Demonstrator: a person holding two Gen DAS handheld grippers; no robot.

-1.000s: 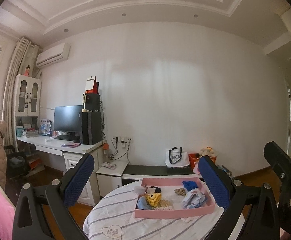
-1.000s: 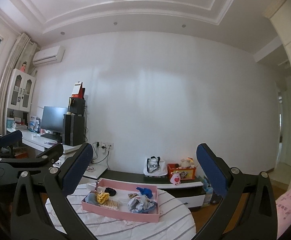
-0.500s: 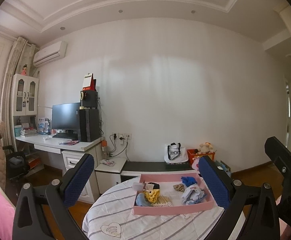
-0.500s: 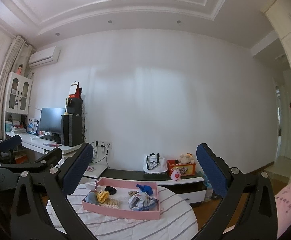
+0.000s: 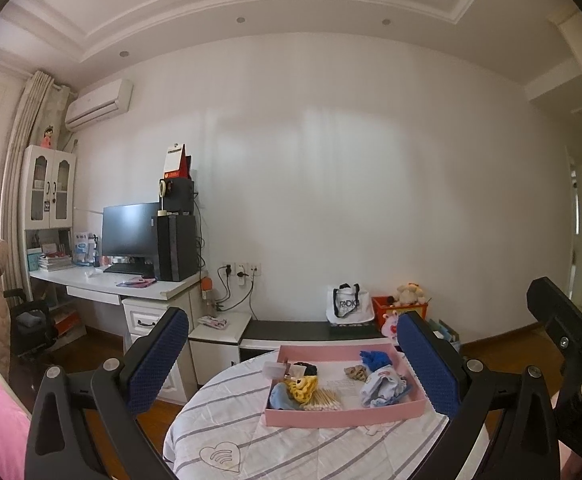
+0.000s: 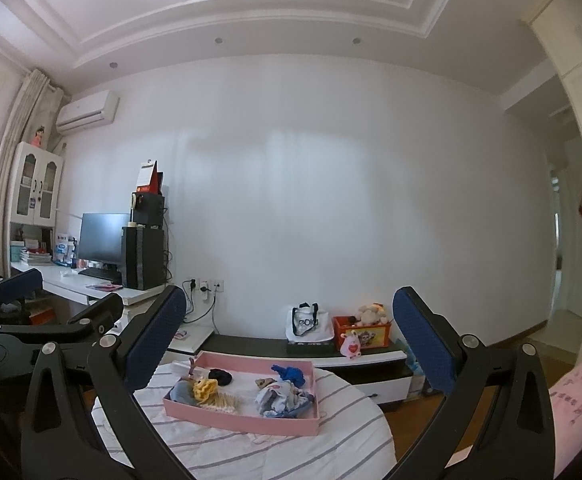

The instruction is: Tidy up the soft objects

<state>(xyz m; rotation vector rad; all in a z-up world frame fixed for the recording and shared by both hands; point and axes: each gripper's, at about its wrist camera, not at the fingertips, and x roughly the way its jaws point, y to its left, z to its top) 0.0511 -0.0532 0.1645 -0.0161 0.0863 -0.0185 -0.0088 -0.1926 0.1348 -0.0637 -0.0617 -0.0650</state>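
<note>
Over that second my spread, empty left gripper (image 5: 293, 354) and right gripper (image 6: 289, 338) tipped slightly downward, bringing the shallow pink tray (image 5: 345, 418) of jumbled soft items on the striped round bench (image 5: 227, 436) fuller into view, still out of reach.

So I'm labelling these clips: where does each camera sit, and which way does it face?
Left wrist: on the left claw, looking along its open fingers at the tray; the right claw shows at the right edge.
Right wrist: on the right claw, facing the tray; the left claw shows at left.
Shared: tray, table, wall.
</note>
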